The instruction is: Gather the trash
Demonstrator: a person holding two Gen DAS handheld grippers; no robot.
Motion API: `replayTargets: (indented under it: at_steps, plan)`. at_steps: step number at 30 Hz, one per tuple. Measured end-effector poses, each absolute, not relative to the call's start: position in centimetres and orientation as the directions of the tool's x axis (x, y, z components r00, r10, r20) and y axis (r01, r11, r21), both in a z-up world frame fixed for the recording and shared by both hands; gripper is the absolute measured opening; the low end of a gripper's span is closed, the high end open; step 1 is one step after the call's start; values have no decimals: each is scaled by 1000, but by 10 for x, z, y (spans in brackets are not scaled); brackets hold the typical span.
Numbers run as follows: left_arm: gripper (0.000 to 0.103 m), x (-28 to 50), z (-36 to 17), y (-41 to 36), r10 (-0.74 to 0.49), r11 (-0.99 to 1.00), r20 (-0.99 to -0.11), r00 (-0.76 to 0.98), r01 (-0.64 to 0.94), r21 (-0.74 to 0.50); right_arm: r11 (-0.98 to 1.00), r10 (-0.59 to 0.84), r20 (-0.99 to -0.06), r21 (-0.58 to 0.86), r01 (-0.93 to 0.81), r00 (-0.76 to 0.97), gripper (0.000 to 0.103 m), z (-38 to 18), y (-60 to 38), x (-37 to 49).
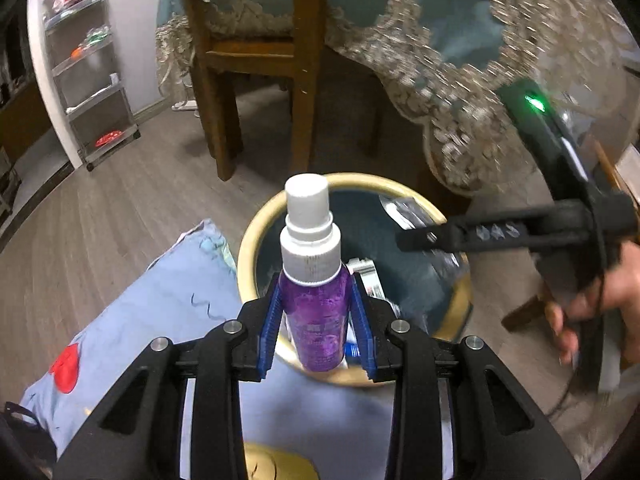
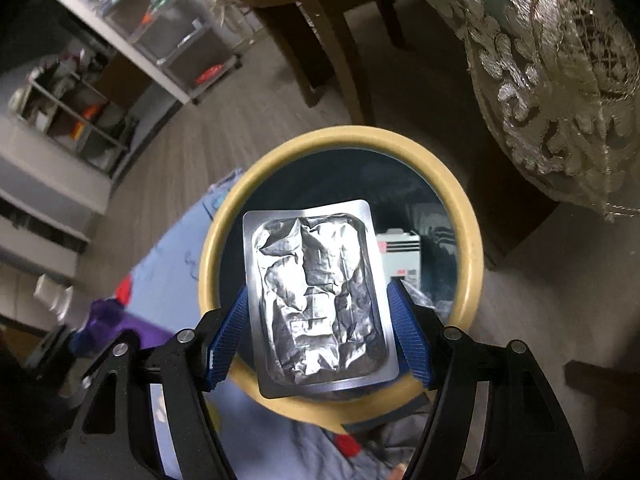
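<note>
Since my left tongs point(image 1: 316, 312) pinch the purple spray bottle point(image 1: 314, 300) right above the yellow-rimmed bin point(image 1: 256, 224), I'd just let it drop straight in, and over on my right tongs point(image 2: 318, 320), clamped on the foil blister pack point(image 2: 316, 300) above that bin point(image 2: 472, 248), same deal, centre it first so it clears the rim.

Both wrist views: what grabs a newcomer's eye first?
In the left wrist view, the purple spray bottle with its white cap stands upright between the left gripper's blue pads, over the near rim of the yellow-rimmed bin. In the right wrist view, a crinkled silver foil pack sits between the right gripper's pads, right above the bin's dark opening. Some packaging already lies inside the bin.
</note>
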State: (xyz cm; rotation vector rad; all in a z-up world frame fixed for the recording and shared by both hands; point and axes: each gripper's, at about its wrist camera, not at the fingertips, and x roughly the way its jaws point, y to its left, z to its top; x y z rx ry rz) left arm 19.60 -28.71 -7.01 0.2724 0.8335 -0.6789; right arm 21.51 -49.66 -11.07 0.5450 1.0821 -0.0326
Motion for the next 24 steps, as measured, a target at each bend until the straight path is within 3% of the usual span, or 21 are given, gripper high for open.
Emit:
replayTargets:
  at_steps: [1, 2, 3, 10, 21, 22, 24]
  plan:
    - [48, 199, -70, -286, -449, 764, -752, 483, 644, -41, 864, 230, -843, 406, 297, 486, 72, -112, -498, 216]
    - [65, 202, -69, -286, -445, 774, -746, 495, 632, -41, 862, 228, -843, 407, 302, 487, 74, -112, -499, 217]
    - [69, 204, -68, -285, -443, 783, -740, 506, 620, -45, 860, 229, -844, 409, 306, 485, 76, -113, -500, 217]
    - [69, 190, -63, -282, -420, 770, -742, 522, 638, 14, 883, 230, -859, 382, 273, 457, 76, -111, -498, 218]
    - [69, 130, -16, -244, -420, 777, -715, 559, 629, 35, 922, 169, -837, 321, 217, 520, 76, -46, -487, 165]
    - [71, 123, -11, -239, -419, 779, -713, 562, 626, 37, 918, 172, -825, 332, 216, 538, 76, -39, -486, 160]
    - [84, 110, -2, -229, -416, 784, -711, 567, 619, 34, 923, 167, -806, 330, 198, 568, 79, -23, -480, 145]
